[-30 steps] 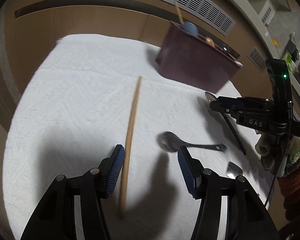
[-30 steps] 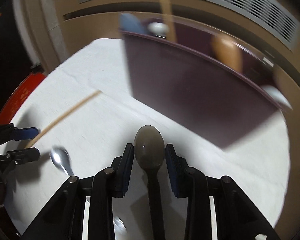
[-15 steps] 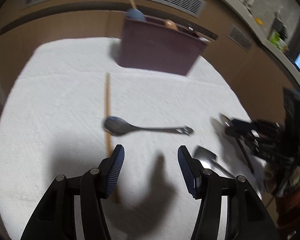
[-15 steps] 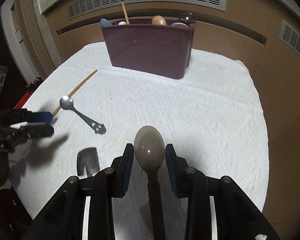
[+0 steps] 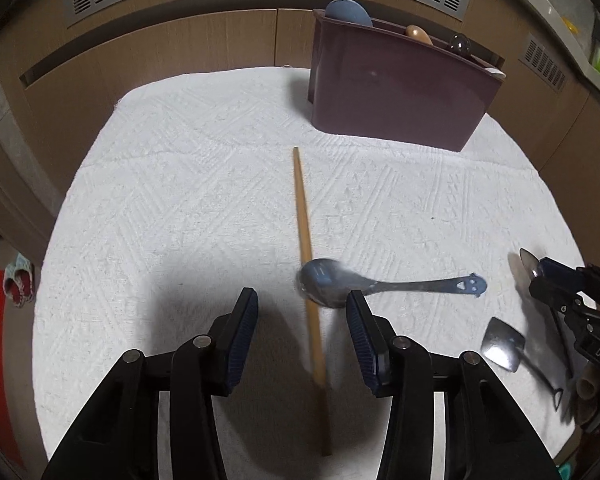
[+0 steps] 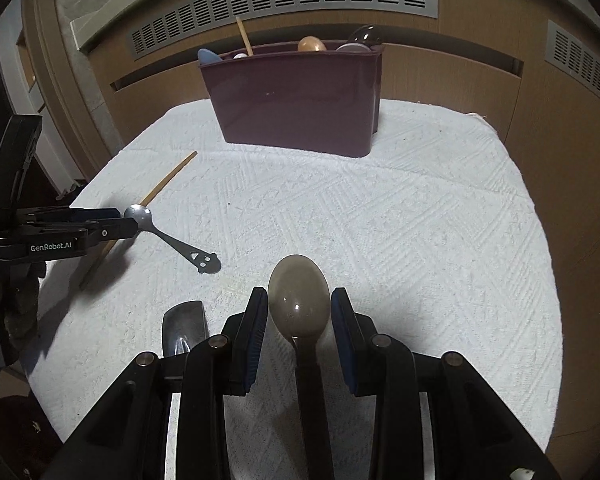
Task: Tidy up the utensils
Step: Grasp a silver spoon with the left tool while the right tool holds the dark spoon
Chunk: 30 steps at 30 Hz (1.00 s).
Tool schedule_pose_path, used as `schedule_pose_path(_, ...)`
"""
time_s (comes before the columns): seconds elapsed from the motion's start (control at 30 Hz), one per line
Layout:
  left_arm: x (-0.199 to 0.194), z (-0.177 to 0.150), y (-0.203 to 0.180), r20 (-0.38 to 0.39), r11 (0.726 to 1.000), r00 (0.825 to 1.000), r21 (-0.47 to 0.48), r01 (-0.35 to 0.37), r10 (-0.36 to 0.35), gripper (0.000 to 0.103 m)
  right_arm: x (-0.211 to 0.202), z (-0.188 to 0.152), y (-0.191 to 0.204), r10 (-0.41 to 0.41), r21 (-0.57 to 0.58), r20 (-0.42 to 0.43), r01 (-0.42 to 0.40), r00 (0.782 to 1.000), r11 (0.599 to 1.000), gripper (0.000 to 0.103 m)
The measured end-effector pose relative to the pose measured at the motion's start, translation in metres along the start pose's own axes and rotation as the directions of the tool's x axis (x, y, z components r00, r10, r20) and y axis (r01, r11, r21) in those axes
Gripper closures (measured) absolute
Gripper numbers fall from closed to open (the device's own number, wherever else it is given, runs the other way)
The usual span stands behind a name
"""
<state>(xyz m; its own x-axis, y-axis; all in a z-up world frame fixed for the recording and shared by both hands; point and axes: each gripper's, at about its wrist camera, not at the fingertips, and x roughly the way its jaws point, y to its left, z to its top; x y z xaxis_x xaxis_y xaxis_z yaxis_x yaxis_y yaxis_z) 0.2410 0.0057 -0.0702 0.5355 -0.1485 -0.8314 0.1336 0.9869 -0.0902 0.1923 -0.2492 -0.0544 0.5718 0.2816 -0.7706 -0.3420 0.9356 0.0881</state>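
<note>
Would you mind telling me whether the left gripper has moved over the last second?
Yes. In the right wrist view the left gripper has advanced over the wooden chopstick toward the metal spoon, nearer the maroon utensil holder.

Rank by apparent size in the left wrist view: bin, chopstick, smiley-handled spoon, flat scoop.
1. bin, clearly largest.
2. chopstick, longest but thin.
3. smiley-handled spoon.
4. flat scoop.
Fisheye distortion and differing distance to the camera make the spoon-versus-scoop order unsure.
</note>
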Motion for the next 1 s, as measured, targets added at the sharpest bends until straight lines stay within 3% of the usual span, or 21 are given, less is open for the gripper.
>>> schedule_pose_path(0.23,-0.005,-0.001,0.032,0.015,0.993,0.993,-0.034,-0.115,0.116,0.056,0.009,-0.001,0.014,0.004,-0.039,-0.025,-0.005,1.0,0.999,0.072)
schedule_pose_path(0.3,-0.007,-0.002,0.038,0.008,0.995,0.997,-0.064,-0.073,0.074,0.056,0.01,0.0,0.014,0.006,-0.037,-0.028,-0.007,1.0,0.999,0.072)
schedule_pose_path(0.37,-0.011,-0.004,0.033,-0.007,0.996,0.999,-0.085,0.036,-0.037,0.056,0.011,0.0,0.013,0.012,-0.028,-0.028,-0.013,1.0,1.0,0.072)
schedule_pose_path(0.5,-0.011,-0.005,0.013,-0.064,0.968,0.97,-0.113,0.225,-0.233,0.056,0.011,0.0,0.012,0.01,-0.026,-0.027,-0.01,1.0,1.0,0.072)
schedule_pose_path(0.9,0.029,0.044,-0.028,-0.049,0.966,0.968,-0.086,0.242,-0.247,0.056,0.01,-0.002,0.014,-0.003,-0.031,-0.023,0.002,1.0,1.0,0.069)
schedule_pose_path(1.0,0.037,0.053,-0.043,-0.019,0.98,0.98,-0.025,0.196,-0.196,0.056,0.011,-0.002,0.017,-0.011,-0.052,-0.024,0.01,1.0,0.999,0.067)
